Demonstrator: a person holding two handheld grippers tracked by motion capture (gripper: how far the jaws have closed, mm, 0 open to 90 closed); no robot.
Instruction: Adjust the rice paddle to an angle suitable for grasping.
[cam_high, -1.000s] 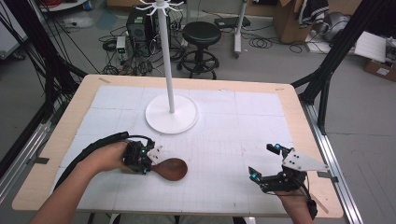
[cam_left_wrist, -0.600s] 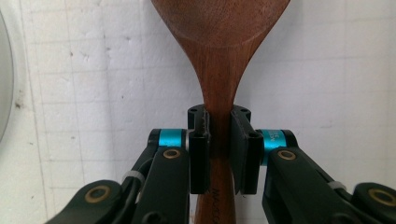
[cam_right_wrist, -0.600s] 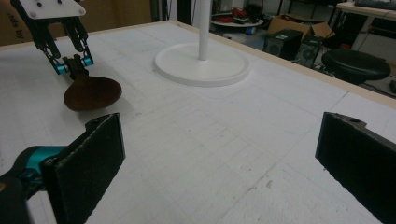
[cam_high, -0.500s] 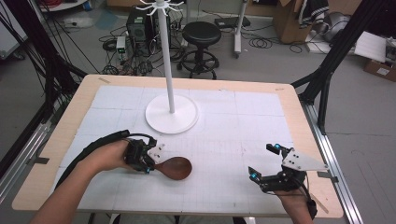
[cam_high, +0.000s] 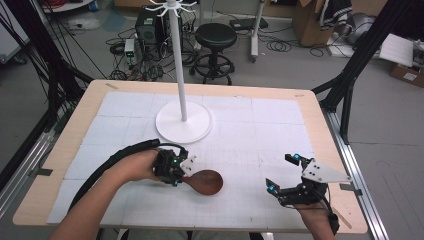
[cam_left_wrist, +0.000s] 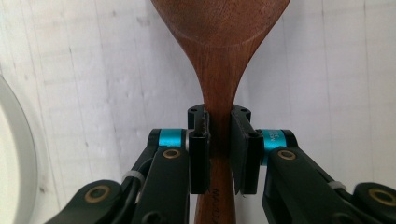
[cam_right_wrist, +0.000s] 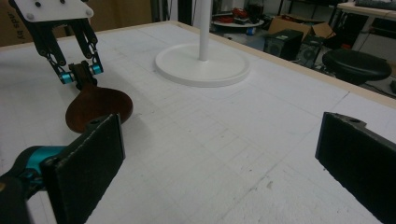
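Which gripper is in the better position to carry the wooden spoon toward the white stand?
Left. The left gripper is already shut on the wooden spoon at its handle, near the white stand. The right gripper is open and apart from it.

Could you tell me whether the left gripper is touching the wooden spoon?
Touching. The left gripper view shows the left gripper with both pads pressed against the wooden spoon at its narrow neck.

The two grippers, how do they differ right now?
The left gripper has its jaws shut on the neck of the wooden spoon; the right gripper has its jaws wide open with nothing between them. The left sits near the white stand's base, the right toward the table's right edge. Both have black jaws.
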